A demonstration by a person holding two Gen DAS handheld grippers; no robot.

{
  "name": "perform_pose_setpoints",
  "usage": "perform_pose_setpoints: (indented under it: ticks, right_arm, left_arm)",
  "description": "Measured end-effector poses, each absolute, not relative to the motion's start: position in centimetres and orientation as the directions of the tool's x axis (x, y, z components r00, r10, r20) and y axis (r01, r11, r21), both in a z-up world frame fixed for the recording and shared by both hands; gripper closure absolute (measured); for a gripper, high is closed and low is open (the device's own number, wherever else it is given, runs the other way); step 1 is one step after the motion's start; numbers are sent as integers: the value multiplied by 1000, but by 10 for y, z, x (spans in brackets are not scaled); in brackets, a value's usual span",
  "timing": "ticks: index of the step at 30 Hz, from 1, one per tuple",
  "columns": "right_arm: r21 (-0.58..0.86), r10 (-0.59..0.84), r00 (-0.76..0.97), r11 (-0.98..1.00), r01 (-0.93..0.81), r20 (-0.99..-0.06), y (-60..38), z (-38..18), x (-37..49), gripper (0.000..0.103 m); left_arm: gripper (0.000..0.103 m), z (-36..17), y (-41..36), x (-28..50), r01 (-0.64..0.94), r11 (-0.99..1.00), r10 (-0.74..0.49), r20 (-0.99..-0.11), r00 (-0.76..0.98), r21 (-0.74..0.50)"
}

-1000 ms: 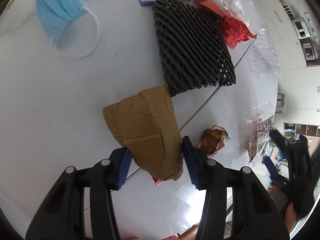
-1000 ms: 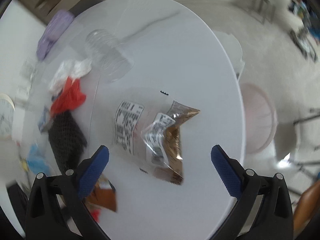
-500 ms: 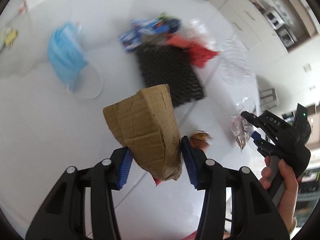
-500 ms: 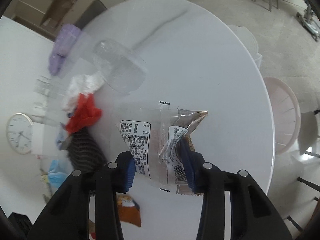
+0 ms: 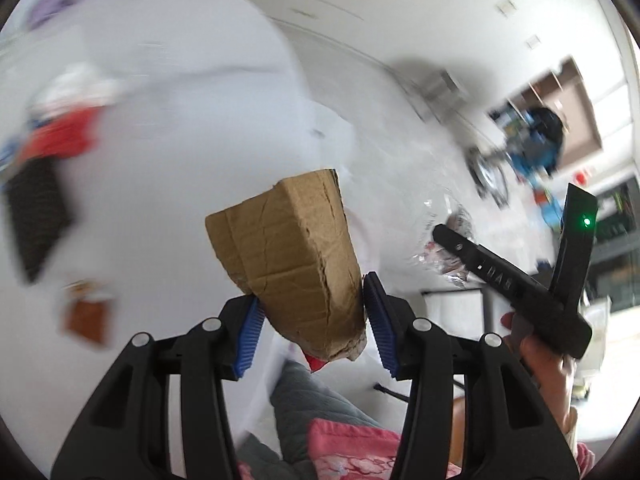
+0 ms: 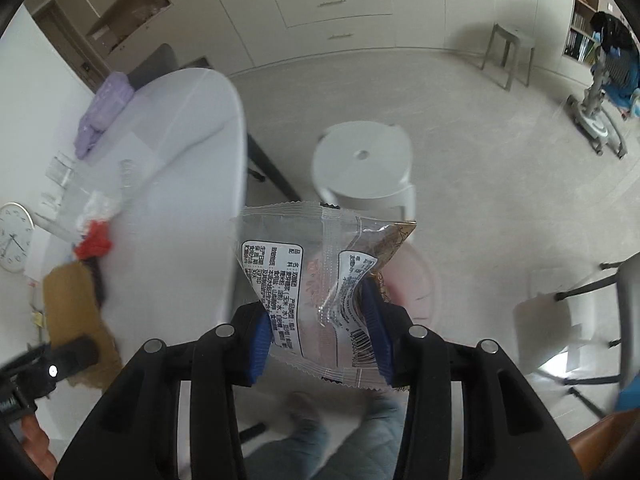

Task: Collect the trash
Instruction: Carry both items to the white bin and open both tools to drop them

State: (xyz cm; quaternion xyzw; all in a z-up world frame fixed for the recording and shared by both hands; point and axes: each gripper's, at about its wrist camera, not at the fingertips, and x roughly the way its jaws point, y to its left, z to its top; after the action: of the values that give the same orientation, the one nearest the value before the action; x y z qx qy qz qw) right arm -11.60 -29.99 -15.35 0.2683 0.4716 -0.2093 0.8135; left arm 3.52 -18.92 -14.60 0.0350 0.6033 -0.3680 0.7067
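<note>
My left gripper [image 5: 312, 328] is shut on a torn piece of brown cardboard [image 5: 288, 248] and holds it in the air off the table edge. My right gripper [image 6: 318, 332] is shut on a clear plastic snack wrapper [image 6: 316, 280] with printed labels, lifted above the floor. The right gripper also shows in the left wrist view [image 5: 444, 236] with the wrapper [image 5: 440, 256] in it. The cardboard shows at the left of the right wrist view [image 6: 68, 300].
The white table [image 6: 180, 208] still carries a red wrapper [image 6: 94, 240], a black mesh piece [image 5: 36, 208], a small brown wrapper [image 5: 86, 312] and a purple case [image 6: 104, 100]. A white stool [image 6: 360, 164] stands on the floor, with a pink round bin [image 6: 416, 280] below the wrapper.
Both grippers have lifted away from the table and swung right, toward the floor. The right gripper closed on the clear wrapper and raised it; the left kept hold of the cardboard.
</note>
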Motion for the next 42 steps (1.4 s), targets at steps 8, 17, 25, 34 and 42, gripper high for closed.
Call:
perform_pose_setpoints:
  ticks: [8,17,25,34,42]
  right_arm:
    - [232,-37,433,802,551,-901,-376,-190,-143,59]
    - [255,79,383,864,434,-920,-405,-250,-130,59]
    - [302,216,336,926,227,-917,-376,-307,-78,53]
    - [207,165,250,966,154,-954,-341,-321,-64,6]
    - [217,128,332,945,247,-934,-361,-246,-96,2]
  left_arm:
    - [46,-224,-336,10,645,677,-358,-925,-132,-354]
    - [26,-234,-346,13,570,778,-267,-960,-80,-264]
    - [14,-175,-311,2,548,824,-237,-966,102,-144]
    - [8,-149,-291,-3,500,865,-151,-966,208,-28]
    - [8,-126,-254,1,412,911,-142,-948,285,-13]
